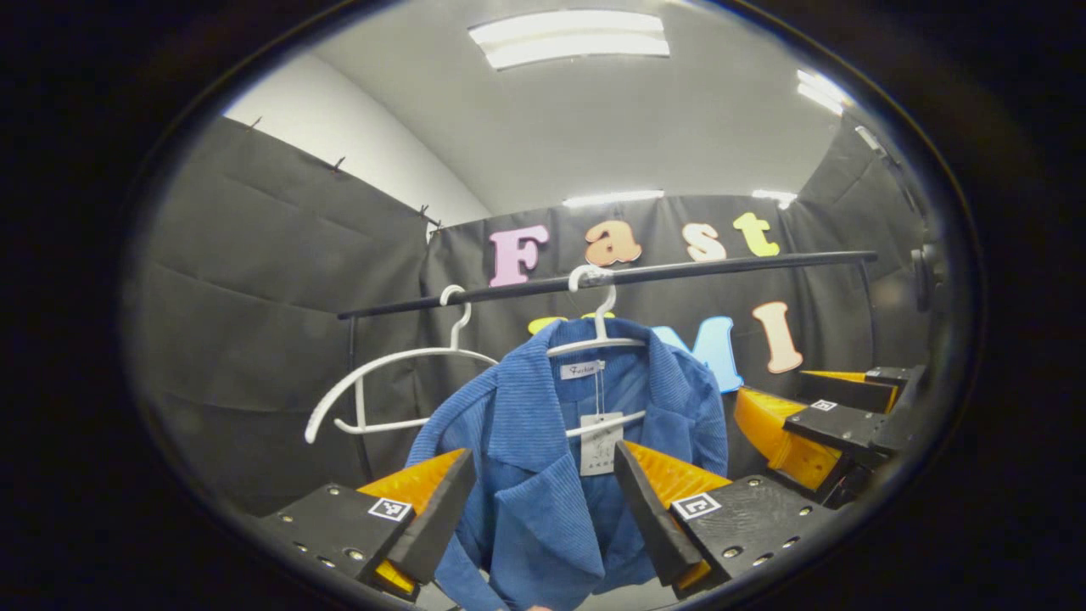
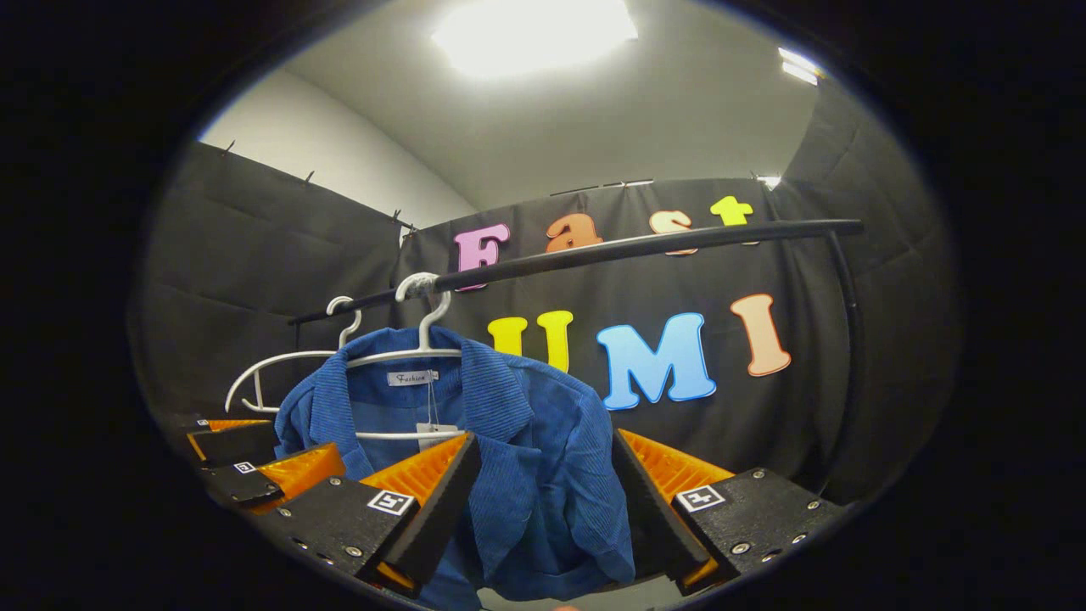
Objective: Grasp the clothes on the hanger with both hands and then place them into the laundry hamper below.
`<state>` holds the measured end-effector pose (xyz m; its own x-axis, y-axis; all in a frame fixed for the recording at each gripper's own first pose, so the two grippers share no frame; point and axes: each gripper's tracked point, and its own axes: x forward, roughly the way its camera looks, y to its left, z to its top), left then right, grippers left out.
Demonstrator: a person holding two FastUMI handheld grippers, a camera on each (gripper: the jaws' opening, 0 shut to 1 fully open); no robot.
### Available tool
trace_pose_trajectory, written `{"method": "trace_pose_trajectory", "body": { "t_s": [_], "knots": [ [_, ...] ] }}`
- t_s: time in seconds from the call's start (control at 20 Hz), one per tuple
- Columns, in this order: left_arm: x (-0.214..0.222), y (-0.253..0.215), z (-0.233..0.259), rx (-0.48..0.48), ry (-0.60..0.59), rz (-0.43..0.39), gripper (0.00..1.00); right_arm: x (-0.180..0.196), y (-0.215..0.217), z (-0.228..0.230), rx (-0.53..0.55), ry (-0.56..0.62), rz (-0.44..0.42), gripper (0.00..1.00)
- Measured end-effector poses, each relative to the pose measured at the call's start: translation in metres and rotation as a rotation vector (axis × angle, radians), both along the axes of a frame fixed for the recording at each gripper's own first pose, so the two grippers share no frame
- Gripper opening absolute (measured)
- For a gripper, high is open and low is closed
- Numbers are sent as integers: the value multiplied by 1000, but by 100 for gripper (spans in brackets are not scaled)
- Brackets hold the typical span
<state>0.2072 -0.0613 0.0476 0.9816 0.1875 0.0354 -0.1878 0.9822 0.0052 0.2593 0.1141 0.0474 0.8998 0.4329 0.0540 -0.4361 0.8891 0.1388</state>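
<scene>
While both tongs gape wide, the blue jacket point(image 1: 543, 458) hangs on its white hanger point(image 1: 598, 339) just beyond left tongs point(image 1: 543, 518) and right tongs point(image 2: 543, 509), framed between their fingers.

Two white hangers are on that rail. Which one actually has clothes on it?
The hanger carrying the blue jacket, hanging between the open fingers. The other hanger, farther left on the rail, is bare.

Black cloth walls point(image 1: 254, 339), white ceiling point(image 1: 594, 127), bright ceiling lights point(image 1: 568, 38)

Empty white hanger point(image 1: 373, 386) on black rail point(image 1: 679, 270); ceiling light point(image 1: 570, 38).
</scene>
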Motion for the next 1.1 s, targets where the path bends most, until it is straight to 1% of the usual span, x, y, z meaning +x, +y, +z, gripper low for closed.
{"method": "trace_pose_trajectory", "body": {
  "t_s": [0.15,0.4,0.65,0.9,1.1],
  "knots": [
    [12,9,-12,9,28,34,94,14,15,-10,24,35,44,96],
    [33,17,-31,5,70,70,94,30,34,-22,36,58,97,95],
    [48,20,-55,-4,123,94,94,39,56,-42,15,92,146,95],
    [51,23,-70,-7,142,114,94,47,65,-59,-5,111,162,95],
    [55,25,-75,18,156,136,94,51,74,-70,-6,137,177,95]
  ]
}}
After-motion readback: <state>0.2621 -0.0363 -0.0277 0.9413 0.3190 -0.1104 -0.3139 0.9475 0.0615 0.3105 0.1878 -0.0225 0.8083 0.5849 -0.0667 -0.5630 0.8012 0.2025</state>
